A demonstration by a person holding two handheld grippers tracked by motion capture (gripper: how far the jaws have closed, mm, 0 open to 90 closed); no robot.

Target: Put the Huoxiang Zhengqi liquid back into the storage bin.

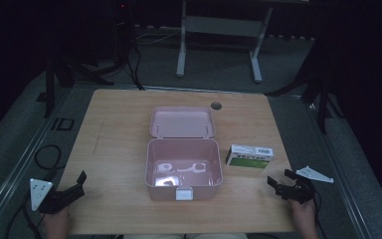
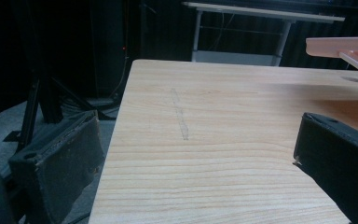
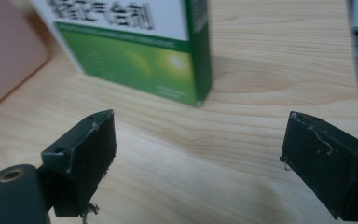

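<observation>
A pink plastic box point(image 1: 151, 164) stands open in the middle of the wooden table point(image 1: 114, 134), its lid point(image 1: 181, 122) tipped back behind it. Pale glints lie on its floor; I cannot tell what they are. A green and white carton point(image 1: 249, 156) lies just right of the box. My right gripper point(image 1: 277, 181) is open near the front right corner, a short way before the carton point(image 3: 135, 51), with nothing between its fingers. My left gripper point(image 1: 77, 185) is open at the front left edge, facing bare wood point(image 2: 191, 140). The lid's edge point(image 2: 340, 46) shows at far right.
A round cable hole point(image 1: 216, 105) sits near the table's far edge. Behind the table stands a white desk frame point(image 1: 219, 30). Dark stands point(image 1: 54, 74) and cables point(image 1: 47, 154) lie on the grey floor at left. The pink box wall point(image 3: 4, 51) is left of the carton.
</observation>
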